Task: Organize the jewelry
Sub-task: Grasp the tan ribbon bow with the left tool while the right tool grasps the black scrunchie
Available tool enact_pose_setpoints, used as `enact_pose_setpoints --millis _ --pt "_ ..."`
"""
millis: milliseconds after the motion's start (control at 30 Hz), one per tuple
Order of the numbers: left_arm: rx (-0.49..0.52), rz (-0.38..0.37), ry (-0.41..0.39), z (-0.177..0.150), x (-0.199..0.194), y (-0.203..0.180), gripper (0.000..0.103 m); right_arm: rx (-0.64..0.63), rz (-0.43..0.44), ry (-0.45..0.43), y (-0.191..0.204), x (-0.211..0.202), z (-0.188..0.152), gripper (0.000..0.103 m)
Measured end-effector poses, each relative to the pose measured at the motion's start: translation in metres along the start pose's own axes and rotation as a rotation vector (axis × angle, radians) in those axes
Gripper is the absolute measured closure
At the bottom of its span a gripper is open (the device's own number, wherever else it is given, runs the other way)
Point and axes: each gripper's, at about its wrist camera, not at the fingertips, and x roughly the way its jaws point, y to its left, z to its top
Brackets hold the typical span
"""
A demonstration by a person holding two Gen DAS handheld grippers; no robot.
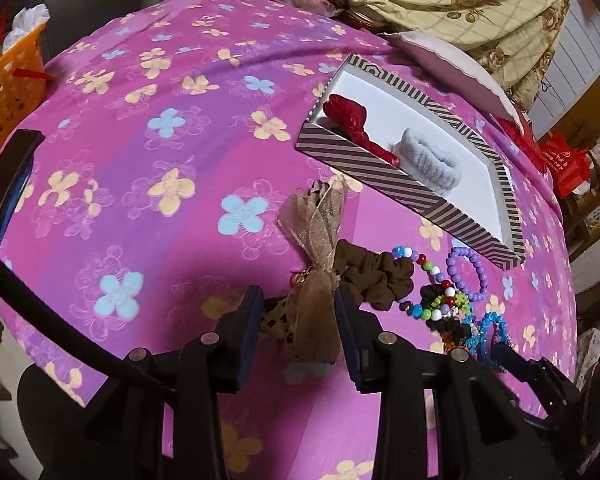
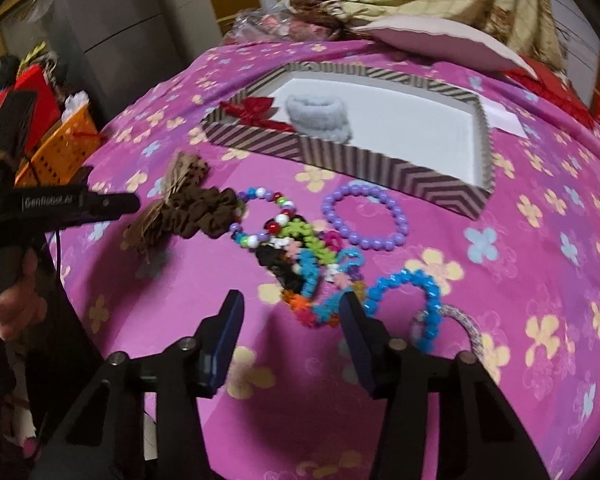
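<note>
A striped box with a white inside lies on the pink floral cloth. It holds a red bow and a pale blue scrunchie. My left gripper is open, its fingers on either side of a tan ribbon bow joined to a brown scrunchie. A multicoloured bead bracelet, a purple bead bracelet and a tangle of bright bracelets lie beside it. My right gripper is open over the tangle's near edge.
An orange basket stands off the left edge. A pink pillow and a floral quilt lie behind the box. A blue bead bracelet and a white braided ring lie by my right finger.
</note>
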Motion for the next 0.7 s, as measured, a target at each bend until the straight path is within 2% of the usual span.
enact_pose_setpoints --millis 167,367,433,533,567,600,700 --pt "0.008 -0.004 0.016 0.004 0.011 -0.005 0.043 -0.041 0.014 -0.006 0.009 0.010 0.008 0.060" --pt "0.009 0.008 0.046 0.006 0.029 -0.008 0.043 -0.097 -0.008 0.007 0.014 0.027 0.016 0.070" --pt "0.011 0.010 0.051 0.006 0.033 -0.008 0.043 -0.096 0.011 0.021 0.012 0.033 0.016 0.082" --pt "0.018 0.010 0.048 0.006 0.037 -0.008 0.043 -0.092 0.020 0.020 0.010 0.035 0.015 0.093" --pt "0.024 0.012 0.045 0.006 0.038 -0.009 0.046 -0.089 0.024 0.015 0.010 0.033 0.015 0.094" --pt "0.028 0.007 0.045 0.007 0.039 -0.009 0.055 -0.081 0.033 0.010 0.009 0.031 0.015 0.094" --pt "0.045 -0.007 0.041 0.009 0.035 -0.013 0.065 -0.051 0.071 -0.030 0.003 0.013 0.021 0.095"
